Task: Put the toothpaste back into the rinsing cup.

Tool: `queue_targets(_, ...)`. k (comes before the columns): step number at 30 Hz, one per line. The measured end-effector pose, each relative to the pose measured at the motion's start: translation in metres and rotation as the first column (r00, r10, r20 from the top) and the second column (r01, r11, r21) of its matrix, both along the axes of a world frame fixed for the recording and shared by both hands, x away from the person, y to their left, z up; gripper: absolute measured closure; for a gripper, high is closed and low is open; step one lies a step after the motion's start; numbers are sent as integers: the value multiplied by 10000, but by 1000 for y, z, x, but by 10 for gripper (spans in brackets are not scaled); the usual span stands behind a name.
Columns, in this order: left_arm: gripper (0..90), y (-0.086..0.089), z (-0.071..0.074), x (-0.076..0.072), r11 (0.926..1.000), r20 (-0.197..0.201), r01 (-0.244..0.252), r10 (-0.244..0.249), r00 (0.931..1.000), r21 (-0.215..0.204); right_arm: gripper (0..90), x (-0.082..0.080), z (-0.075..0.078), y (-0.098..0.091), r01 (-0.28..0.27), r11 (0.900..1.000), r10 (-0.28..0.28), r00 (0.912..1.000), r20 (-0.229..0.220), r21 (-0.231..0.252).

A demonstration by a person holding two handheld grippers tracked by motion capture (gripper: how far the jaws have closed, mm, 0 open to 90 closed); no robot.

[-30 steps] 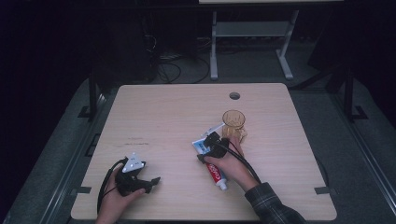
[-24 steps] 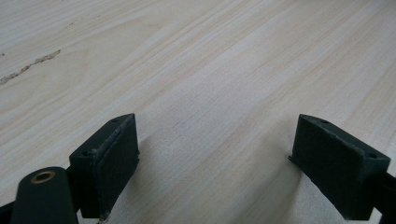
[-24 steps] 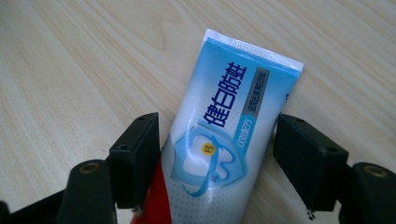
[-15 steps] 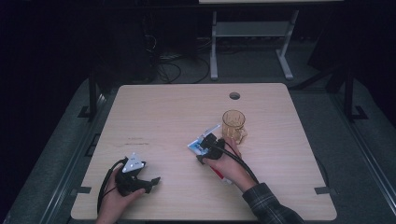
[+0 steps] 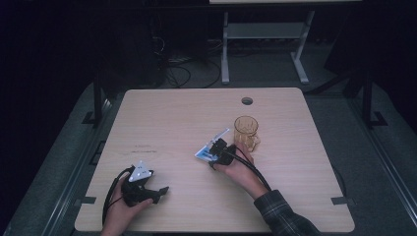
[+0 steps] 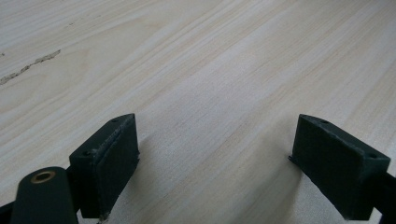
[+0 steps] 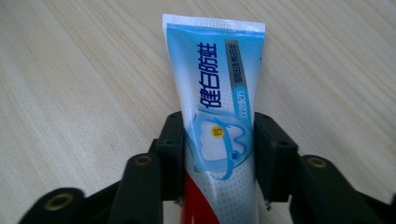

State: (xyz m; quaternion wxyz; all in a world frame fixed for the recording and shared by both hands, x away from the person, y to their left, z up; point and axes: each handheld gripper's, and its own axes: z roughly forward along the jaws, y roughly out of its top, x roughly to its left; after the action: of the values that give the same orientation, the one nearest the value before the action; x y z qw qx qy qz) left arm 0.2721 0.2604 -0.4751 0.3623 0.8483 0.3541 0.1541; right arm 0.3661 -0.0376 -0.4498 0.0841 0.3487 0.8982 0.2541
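**Two grippers low on the surface, tube caught in the right one**

Two hands work at the pale wooden surface (image 5: 162,123). At the near left corner, the left gripper (image 5: 160,191) rests low, held in the person's left hand (image 5: 123,209), with its cable looping round by the wrist and the grey plate on top. Its jaws stand wide apart; in the left gripper view nothing but bare wood grain lies between the two black pads (image 6: 109,161).

Further right, near the middle of the surface, the right gripper (image 5: 212,156) points away from the person and to the left. Its jaws have just been closing, and in the right gripper view they now sit narrow against both sides of a tube (image 7: 217,116) of toothpaste. The tube is blue and white with a tooth picture and a red band near the bottom edge of the view; its flat crimped end points away from the gripper, over the wood. From the high view, that blue-white end (image 5: 209,147) sticks out beyond the jaws.

Just right of the gripper stands an amber glass mug (image 5: 246,130), upright, close beside the right hand (image 5: 236,164) but apart from the tube. A checked sleeve (image 5: 285,214) covers the right forearm.
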Motion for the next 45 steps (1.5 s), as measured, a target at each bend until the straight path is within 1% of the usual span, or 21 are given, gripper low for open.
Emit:
queue_targets(2, 134, 0, 0, 0, 10000, -2, 0, 0, 10000, 0, 652, 1, 1, -2, 30, 9999, -29, 10000, -64, 102)
queue_targets(6, 134, 0, 0, 0, 10000, -1, 0, 0, 10000, 1, 682, 2, 2, -5, 64, 9995, -58, 9998, -200, 306)
queue_targets(10, 134, 0, 0, 0, 10000, -3, 0, 0, 10000, 0, 700, 2, 3, -7, 103, 9983, -83, 9994, -345, 579)
queue_targets(14, 134, 0, 0, 0, 10000, -3, -1, 1, 10000, 0, 709, 1, 4, -8, 21, 9975, 7, 9992, -406, 705)
queue_targets(18, 134, 0, 0, 0, 10000, -2, 0, 0, 10000, -1, 714, -1, 7, -9, 0, 9955, 33, 9994, -343, 944)
queue_targets(20, 134, 0, 0, 0, 10000, -3, 1, -1, 10000, 3, 716, -2, 10, -10, 10, 9931, 26, 9995, -300, 1171)
queue_targets(25, 134, 0, 0, 0, 10000, -3, 0, 0, 10000, 1, 720, -5, 20, -13, -3, 9886, 29, 9998, -173, 1505)
queue_targets(29, 134, 0, 0, 0, 10000, -3, 0, 0, 10000, 2, 721, -7, 28, -18, 22, 9810, -10, 10000, -58, 1939)
queue_targets(31, 134, 0, 0, 0, 10000, 9, 5, -5, 10000, 12, 722, -7, 32, -20, -47, 9779, 30, 10000, 80, 2091)
queue_targets(35, 134, 0, 0, 0, 10000, 11, 10, -10, 10000, 14, 725, -9, 42, -25, 34, 9713, -109, 9995, 299, 2379)
queue_targets(37, 134, 0, 0, 0, 10000, 10, 8, -8, 10000, 13, 726, -10, 46, -28, 22, 9652, -140, 9990, 433, 2615)
queue_targets(40, 134, 0, 0, 0, 10000, 10, 3, -3, 10000, 3, 725, -11, 51, -32, -32, 9580, -120, 9986, 512, 2868)
queue_targets(45, 134, 0, 0, 0, 10000, 9, -16, 16, 10000, -26, 725, -13, 59, -39, -107, 9397, -183, 9965, 817, 3420)
